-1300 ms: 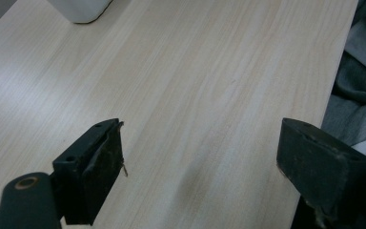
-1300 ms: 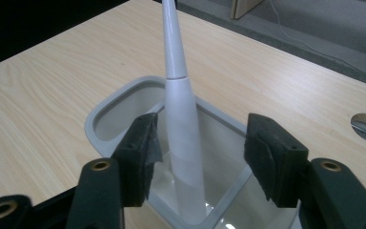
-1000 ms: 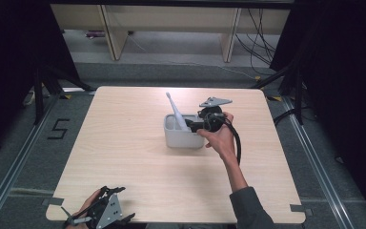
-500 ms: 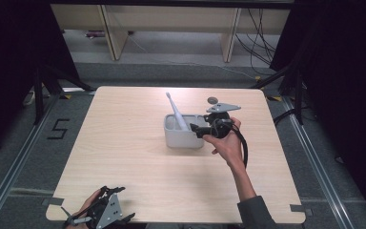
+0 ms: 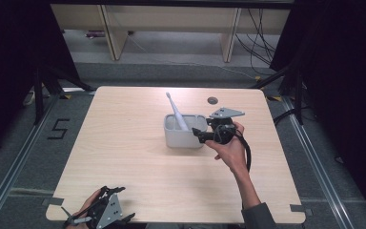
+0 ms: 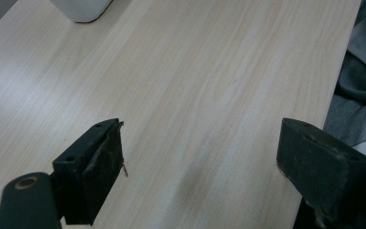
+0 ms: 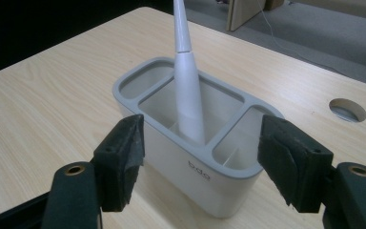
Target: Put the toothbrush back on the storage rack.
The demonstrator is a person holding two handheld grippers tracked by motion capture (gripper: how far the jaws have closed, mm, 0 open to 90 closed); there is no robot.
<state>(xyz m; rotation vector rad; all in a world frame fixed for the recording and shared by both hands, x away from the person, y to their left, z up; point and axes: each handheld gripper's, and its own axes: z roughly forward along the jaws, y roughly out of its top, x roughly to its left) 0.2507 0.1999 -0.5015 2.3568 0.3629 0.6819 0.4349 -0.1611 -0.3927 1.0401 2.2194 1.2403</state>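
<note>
- Left gripper [image 6: 200, 167] gapes empty over the near table [image 5: 138, 181] edge
- Right gripper [image 7: 200, 162], jaws just opening, empty, stands just short of the holder [image 7: 190, 157]
- Toothbrush [image 7: 188, 90] leans in its middle slot: likely light, stiff, slick; grip the thick handle

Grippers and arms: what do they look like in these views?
Both are black two-jaw tools. The right gripper carries a grey three-cornered plate and trails a black cable; its worn dark pads sit on arms with brass-ringed holes. The left gripper carries a grey plate too. A grey sleeve covers the right forearm.
</note>
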